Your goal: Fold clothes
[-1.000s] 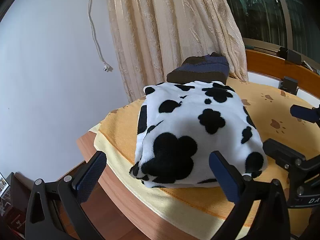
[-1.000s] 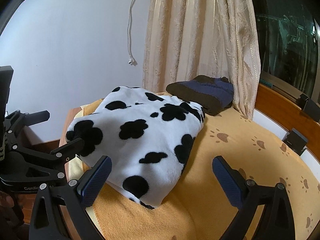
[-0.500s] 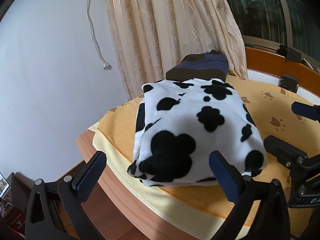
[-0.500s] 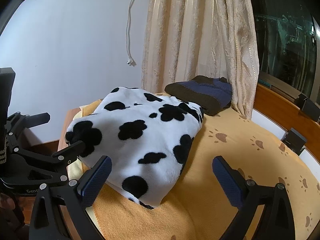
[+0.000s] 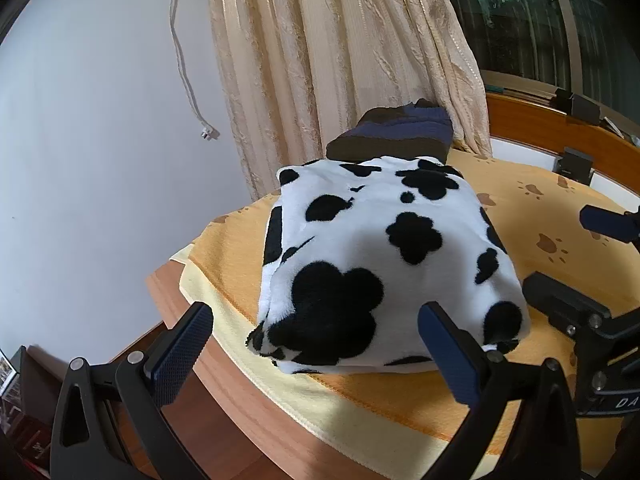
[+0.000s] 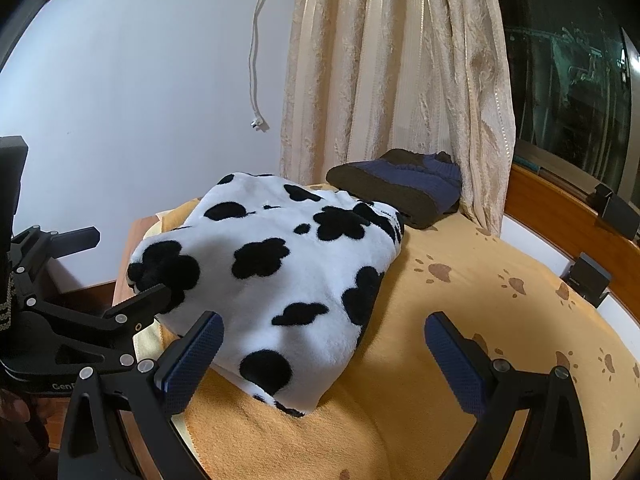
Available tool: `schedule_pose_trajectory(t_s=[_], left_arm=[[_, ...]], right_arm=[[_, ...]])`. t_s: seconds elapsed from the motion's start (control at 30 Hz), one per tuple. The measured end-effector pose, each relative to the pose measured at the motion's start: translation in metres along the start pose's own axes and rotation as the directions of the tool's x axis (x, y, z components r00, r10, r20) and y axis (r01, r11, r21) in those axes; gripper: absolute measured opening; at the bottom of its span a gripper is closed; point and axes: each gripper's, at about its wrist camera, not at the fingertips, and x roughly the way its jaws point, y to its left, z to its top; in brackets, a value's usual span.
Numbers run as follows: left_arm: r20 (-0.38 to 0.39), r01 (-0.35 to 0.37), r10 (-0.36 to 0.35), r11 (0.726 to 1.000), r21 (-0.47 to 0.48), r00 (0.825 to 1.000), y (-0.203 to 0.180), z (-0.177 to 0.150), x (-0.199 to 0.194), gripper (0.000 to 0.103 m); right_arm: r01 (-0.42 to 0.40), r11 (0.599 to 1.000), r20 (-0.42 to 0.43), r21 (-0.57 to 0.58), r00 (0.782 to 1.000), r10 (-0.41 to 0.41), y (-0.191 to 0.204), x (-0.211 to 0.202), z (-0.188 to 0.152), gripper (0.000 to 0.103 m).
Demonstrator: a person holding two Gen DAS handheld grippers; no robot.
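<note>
Both claws stand wide open and hold nothing. Left claw (image 5: 316, 344) hovers at the near edge of the cow-print fleece garment (image 5: 384, 264), which lies directly ahead of it, folded into a thick block on the orange paw-print blanket (image 5: 532, 216) that covers the tabletop (image 5: 224, 364). Its right finger sits in front of the garment's near edge; contact cannot be confirmed from this view. Its left finger hangs clear over the tabletop edge.

Right claw (image 6: 324, 352) faces the same garment (image 6: 280, 272) from the other corner. The bundle lies ahead and to its left, with bare blanket (image 6: 460, 280) ahead and to its right. The garment's long axis runs away from both claws, toward the curtain (image 6: 396, 80). A folded dark blue and brown knit (image 6: 396, 184) lies beyond the garment's far end.

Judgement: both claws are about equally near; the left claw is the better centred on the near edge, so any lift or shift of the bundle would start there.
</note>
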Motion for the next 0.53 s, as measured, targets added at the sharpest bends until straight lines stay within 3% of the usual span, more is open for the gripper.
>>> schedule_pose_trajectory(t_s=[0.2, 0.53], left_arm=[[0.010, 0.028, -0.028, 1.000, -0.003, 1.000, -0.0009, -0.0012, 0.0006, 0.103], [0.032, 0.004, -0.004, 1.000, 0.017, 0.999, -0.0036, 0.0006, 0.0020, 0.103]], right_arm=[[0.001, 1.000, -0.007, 0.001, 1.000, -0.001, -0.0010, 0.0014, -0.0017, 0.102], [0.001, 1.000, -0.016, 0.005, 1.000, -0.001, -0.0027, 0.0040, -0.0031, 0.102]])
